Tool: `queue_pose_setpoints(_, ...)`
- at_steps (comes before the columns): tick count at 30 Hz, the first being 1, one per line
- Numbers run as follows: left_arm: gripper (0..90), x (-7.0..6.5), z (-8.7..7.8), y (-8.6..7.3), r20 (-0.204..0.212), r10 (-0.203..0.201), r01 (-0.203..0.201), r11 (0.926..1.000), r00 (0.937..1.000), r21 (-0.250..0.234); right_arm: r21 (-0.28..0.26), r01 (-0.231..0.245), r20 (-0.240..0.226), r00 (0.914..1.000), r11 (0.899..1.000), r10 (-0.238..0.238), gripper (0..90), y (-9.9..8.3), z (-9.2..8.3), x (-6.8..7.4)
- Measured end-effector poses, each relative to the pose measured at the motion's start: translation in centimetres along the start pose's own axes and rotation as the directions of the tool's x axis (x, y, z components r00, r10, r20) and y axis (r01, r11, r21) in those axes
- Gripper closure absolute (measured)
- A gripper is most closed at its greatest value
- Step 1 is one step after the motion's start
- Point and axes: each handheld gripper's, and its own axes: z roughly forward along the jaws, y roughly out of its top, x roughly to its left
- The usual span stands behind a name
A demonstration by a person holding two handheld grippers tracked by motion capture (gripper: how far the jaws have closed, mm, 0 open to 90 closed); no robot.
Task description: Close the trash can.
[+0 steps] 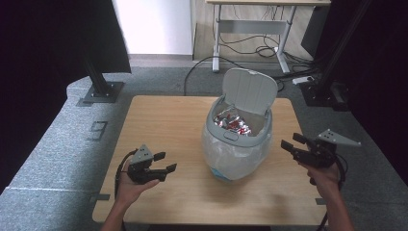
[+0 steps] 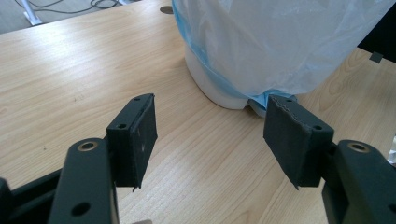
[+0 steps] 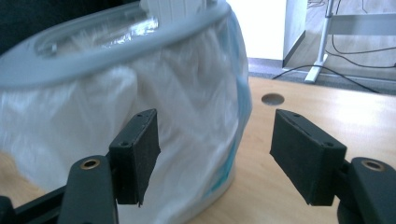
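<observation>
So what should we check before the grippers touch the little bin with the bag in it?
1. Lid up and out of the way: ok, it stands open at the back.
2. Left gripper free: ok, jaws open with nothing between them.
3. Right gripper free: ok, jaws open, nothing between them.
4. Bin upright on the table: ok.
5. Bag folded over the grey rim: ok on the sides in view; the back cannot be told.
6. Room left inside: cannot tell; shiny wrappers lie near the top.
</observation>
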Motion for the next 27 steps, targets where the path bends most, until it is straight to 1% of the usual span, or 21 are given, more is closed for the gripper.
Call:
queue_pose_setpoints(4, 35.0, 0.1, 0.1, -0.1, 0.001, -0.004, 0.004, 1.0, 1.0, 0.004, 0.003, 0.025, -0.011, 0.9996, 1.0, -0.025, 30.6, 1.9, 0.8, 0.2)
queue_pose_setpoints(9, 34.9, 0.1, 0.3, -0.2, 0.008, -0.004, 0.004, 1.0, 1.0, 0.008, 0.0, 0.037, -0.039, 0.9986, 0.999, -0.037, 29.8, 4.0, 1.9, 0.9)
queue_pose_setpoints(11, 35.0, 0.1, 0.3, -0.2, 0.01, -0.005, 0.005, 0.9999, 0.9999, 0.009, 0.0, 0.044, -0.043, 0.9981, 0.999, -0.044, 29.8, 4.7, 2.4, 1.2)
queue_pose_setpoints(14, 34.9, 0.1, 0.5, -0.3, 0.011, -0.007, 0.007, 0.9999, 0.9999, 0.012, -0.001, 0.063, -0.053, 0.9966, 0.998, -0.063, 29.7, 5.9, 3.2, 1.6)
queue_pose_setpoints(16, 35.0, 0.1, 0.5, -0.3, 0.013, -0.009, 0.009, 0.9999, 0.9999, 0.014, -0.005, 0.075, -0.055, 0.9957, 0.997, -0.075, 29.7, 6.6, 3.7, 1.9)
queue_pose_setpoints(17, 34.9, 0.1, 0.6, -0.4, 0.013, -0.01, 0.01, 0.9998, 0.9999, 0.016, -0.006, 0.084, -0.052, 0.9951, 0.996, -0.085, 29.4, 7.2, 4.3, 2.1)
queue_pose_setpoints(19, 35.0, 0.2, 0.7, -0.5, 0.014, -0.013, 0.012, 0.9997, 0.9998, 0.021, -0.005, 0.086, -0.05, 0.9951, 0.996, -0.086, 29.3, 7.5, 4.6, 2.1)
queue_pose_setpoints(20, 35.0, 0.3, 0.7, -0.5, 0.013, -0.013, 0.013, 0.9996, 0.9998, 0.025, -0.01, 0.094, -0.048, 0.9943, 0.995, -0.095, 29.3, 8.1, 5.2, 2.2)
queue_pose_setpoints(21, 35.0, 0.3, 0.7, -0.6, 0.014, -0.017, 0.017, 0.9995, 0.9998, 0.026, -0.01, 0.094, -0.048, 0.9943, 0.995, -0.095, 29.3, 8.1, 5.2, 2.2)
queue_pose_setpoints(23, 35.0, 0.4, 0.8, -0.7, 0.013, -0.022, 0.021, 0.9994, 0.9997, 0.028, -0.022, 0.096, -0.039, 0.9945, 0.995, -0.097, 29.3, 8.9, 5.7, 2.1)
queue_pose_setpoints(27, 35.0, 0.7, 0.7, -0.8, 0.015, -0.031, 0.031, 0.9991, 0.9994, 0.028, -0.032, 0.089, -0.039, 0.9951, 0.995, -0.09, 29.4, 9.5, 6.0, 2.0)
